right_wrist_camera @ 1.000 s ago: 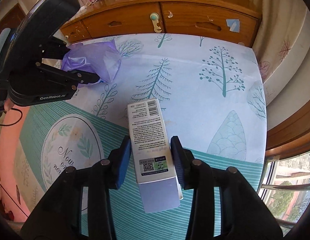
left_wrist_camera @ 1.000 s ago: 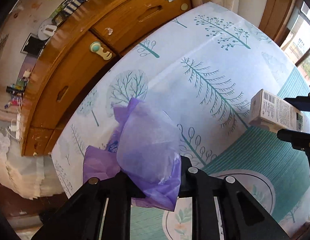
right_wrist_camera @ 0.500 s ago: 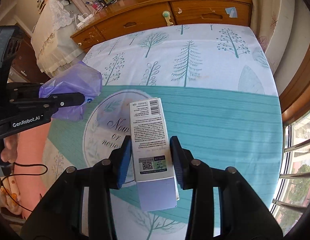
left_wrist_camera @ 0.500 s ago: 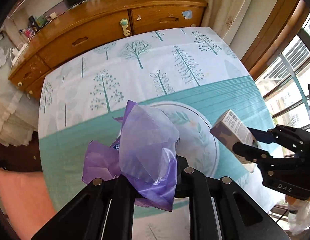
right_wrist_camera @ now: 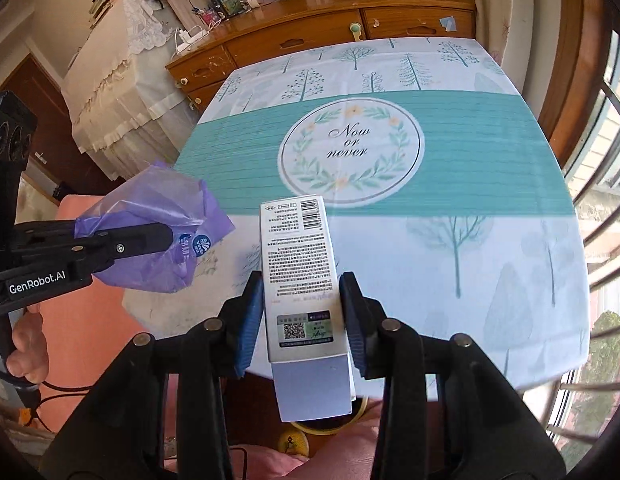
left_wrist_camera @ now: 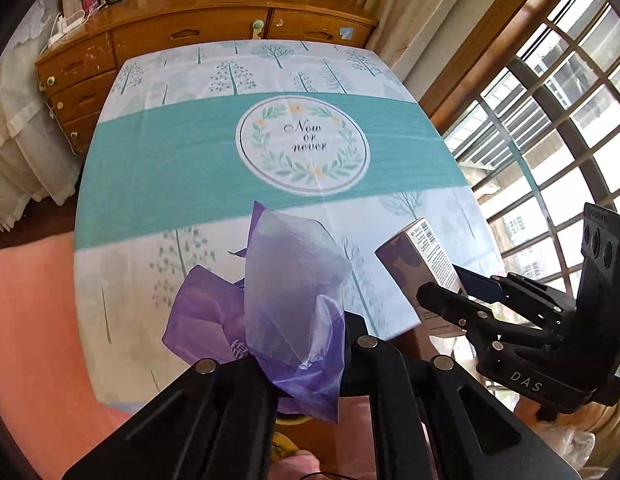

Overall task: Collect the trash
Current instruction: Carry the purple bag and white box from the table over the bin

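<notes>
My left gripper (left_wrist_camera: 305, 340) is shut on a crumpled purple plastic wrapper (left_wrist_camera: 285, 292), which sticks up between the fingers above the table's near edge. From the right wrist view the same wrapper (right_wrist_camera: 157, 232) hangs at the left, pinched by the left gripper (right_wrist_camera: 165, 238). My right gripper (right_wrist_camera: 301, 308) is shut on a white printed carton box (right_wrist_camera: 299, 276), its blue pads (right_wrist_camera: 251, 320) pressing both long sides. The box (left_wrist_camera: 426, 268) and right gripper (left_wrist_camera: 450, 292) show at the right of the left wrist view.
A table under a white and teal tree-print cloth (left_wrist_camera: 169, 152) lies below and ahead. Behind it stands a wooden dresser (left_wrist_camera: 181, 32) with small items on top. A barred window (left_wrist_camera: 558, 120) is to the right, pink fabric (left_wrist_camera: 33, 320) to the left. A hand (right_wrist_camera: 27, 344) holds the left gripper.
Both grippers have pulled back from the far end of the table towards its near edge and risen, still carrying the wrapper and the box. The whole tablecloth has come into view.
</notes>
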`<move>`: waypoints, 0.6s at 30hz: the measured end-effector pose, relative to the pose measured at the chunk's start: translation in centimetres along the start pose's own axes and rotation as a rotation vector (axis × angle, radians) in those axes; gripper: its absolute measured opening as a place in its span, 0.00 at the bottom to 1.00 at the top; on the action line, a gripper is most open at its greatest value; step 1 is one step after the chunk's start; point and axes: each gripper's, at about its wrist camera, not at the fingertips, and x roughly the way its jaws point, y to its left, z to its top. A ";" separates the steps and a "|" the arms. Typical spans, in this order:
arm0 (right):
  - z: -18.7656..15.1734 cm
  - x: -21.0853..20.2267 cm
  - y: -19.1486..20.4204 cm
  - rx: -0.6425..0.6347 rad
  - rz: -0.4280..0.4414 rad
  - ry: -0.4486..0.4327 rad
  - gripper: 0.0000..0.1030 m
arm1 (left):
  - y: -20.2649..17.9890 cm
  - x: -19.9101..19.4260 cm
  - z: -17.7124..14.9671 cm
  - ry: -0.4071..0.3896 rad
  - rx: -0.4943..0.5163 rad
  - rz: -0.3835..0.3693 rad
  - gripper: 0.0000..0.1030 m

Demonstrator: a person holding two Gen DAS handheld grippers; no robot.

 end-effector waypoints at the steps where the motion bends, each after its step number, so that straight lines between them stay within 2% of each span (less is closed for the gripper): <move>1: -1.6 -0.7 1.1 0.012 0.002 -0.005 0.33 | 0.4 -0.7 -1.8 0.002 0.000 -0.015 0.04; 3: -4.9 -1.8 3.3 0.025 0.005 -0.003 0.33 | 0.9 -1.8 -5.6 0.016 0.000 -0.056 0.03; 6: -9.3 -2.9 6.2 0.021 -0.006 0.047 0.33 | 2.3 -2.5 -10.2 0.056 -0.046 -0.125 0.03; 10: -13.6 -3.7 8.0 0.031 -0.016 0.112 0.33 | 3.4 -2.1 -15.2 0.103 -0.062 -0.125 0.03; 12: -15.3 -3.3 8.0 0.044 -0.030 0.148 0.33 | 3.6 -0.9 -17.5 0.124 -0.066 -0.109 0.03; 13: -16.3 -3.0 8.0 0.058 -0.035 0.168 0.33 | 3.7 -0.1 -17.6 0.135 -0.065 -0.103 0.03; 18: -19.7 1.4 5.5 0.145 -0.064 0.256 0.33 | 3.9 5.6 -21.7 0.202 -0.084 -0.099 0.03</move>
